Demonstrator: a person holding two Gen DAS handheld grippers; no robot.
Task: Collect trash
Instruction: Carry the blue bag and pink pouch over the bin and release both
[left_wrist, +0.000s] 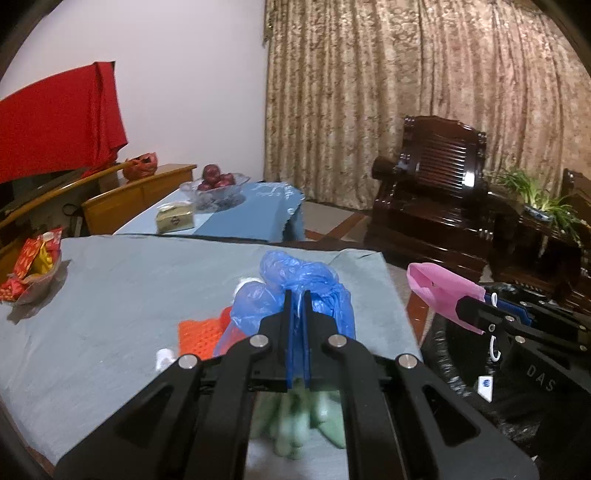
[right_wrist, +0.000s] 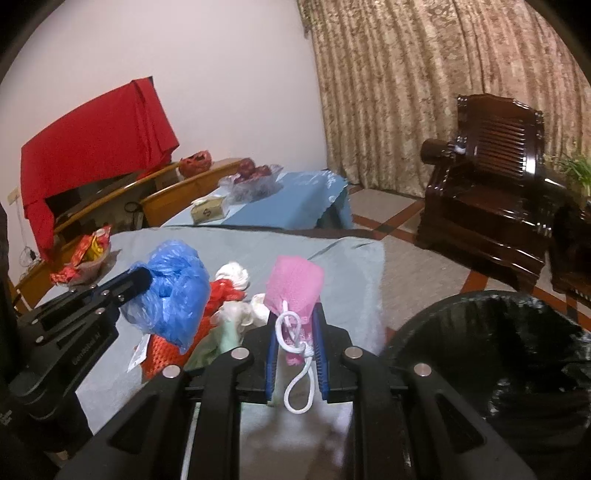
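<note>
Left wrist view: left claw (left_wrist: 297, 310) is clamped on crumpled blue plastic bag (left_wrist: 295, 280), which bulges upward past the tips. Right wrist view: right claw (right_wrist: 297, 332) pinches pink mesh pouch (right_wrist: 295, 288), long axis upright (white cord loop (right_wrist: 299, 373) hanging); black-lined bin (right_wrist: 491, 354) sits right. Thin plastic may slip.

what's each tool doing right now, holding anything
left tool: closed on the blue plastic bag
right tool: closed on the pink mesh pouch
</note>
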